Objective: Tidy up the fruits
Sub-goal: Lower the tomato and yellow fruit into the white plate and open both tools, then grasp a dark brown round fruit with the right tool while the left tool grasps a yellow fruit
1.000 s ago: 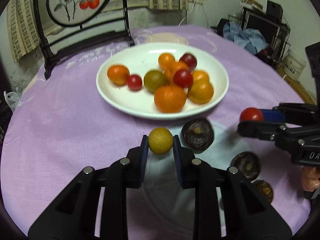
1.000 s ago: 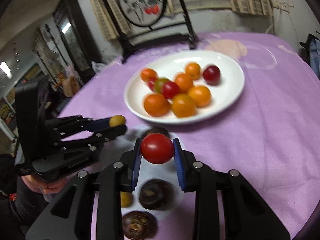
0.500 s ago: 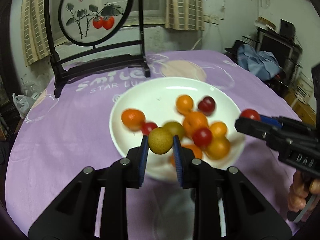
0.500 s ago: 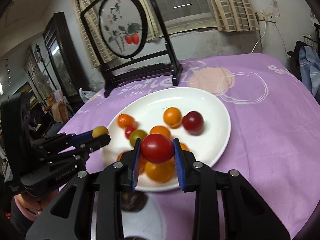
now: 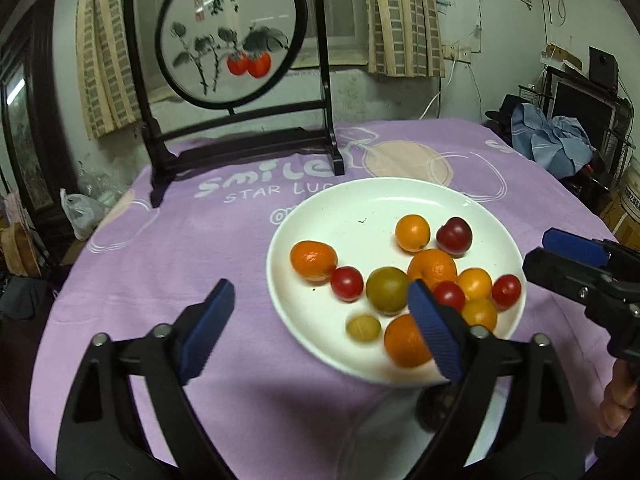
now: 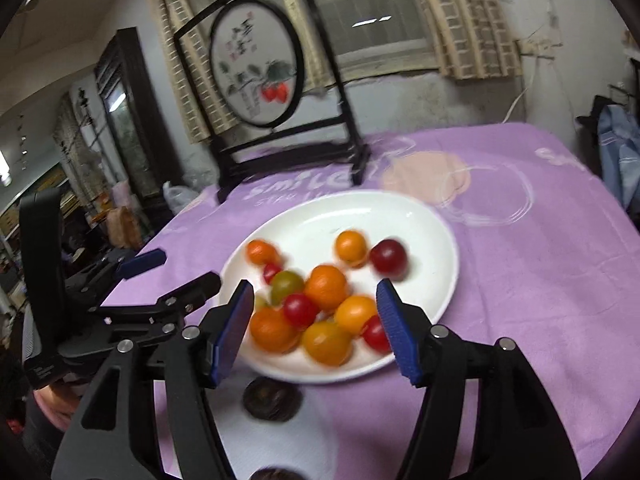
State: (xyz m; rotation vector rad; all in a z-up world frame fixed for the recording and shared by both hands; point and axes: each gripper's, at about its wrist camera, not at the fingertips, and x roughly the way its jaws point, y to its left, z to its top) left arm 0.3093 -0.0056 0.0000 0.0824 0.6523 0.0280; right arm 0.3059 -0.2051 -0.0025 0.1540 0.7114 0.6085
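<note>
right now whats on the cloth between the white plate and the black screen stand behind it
Nothing stands there. In the left wrist view only bare purple cloth with white printed lettering lies between the white plate and the black screen stand.

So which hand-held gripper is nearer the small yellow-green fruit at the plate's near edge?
Left. The left hand-held gripper, jaws opening, frames the yellow-green fruit; the right hand-held gripper sits off the white plate's far side.
</note>
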